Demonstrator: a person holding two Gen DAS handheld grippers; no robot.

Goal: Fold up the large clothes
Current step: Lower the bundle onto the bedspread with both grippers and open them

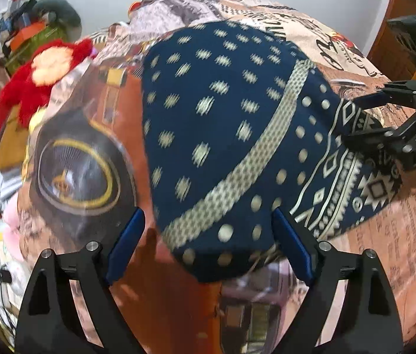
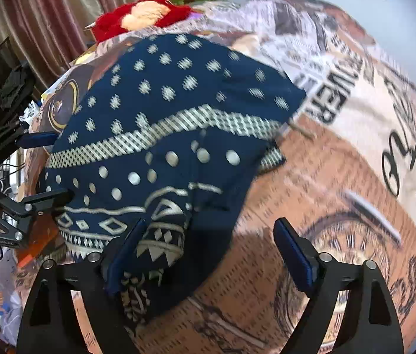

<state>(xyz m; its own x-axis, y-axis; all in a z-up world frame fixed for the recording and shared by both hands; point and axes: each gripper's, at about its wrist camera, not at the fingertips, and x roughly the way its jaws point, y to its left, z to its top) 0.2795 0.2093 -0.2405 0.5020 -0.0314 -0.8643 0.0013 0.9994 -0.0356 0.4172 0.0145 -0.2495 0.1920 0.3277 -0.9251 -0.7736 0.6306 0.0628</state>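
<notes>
Lying folded on the printed bedspread (image 1: pixel 399 236), dark blue patterned cloth (image 1: pixel 222 118), left gripper (image 1: pixel 208 244) over its near corner, jaws wide, gripping nothing, right gripper (image 2: pixel 208 250) over its border edge, jaws wide, empty, red plush toy (image 1: pixel 39 79) beyond the cloth.

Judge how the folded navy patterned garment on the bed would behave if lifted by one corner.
The navy garment would probably droop and unfold: it is soft cloth in loose layers, with edges sagging onto the printed bedspread. It looks light, and unlikely to slip from padded fingers.
</notes>
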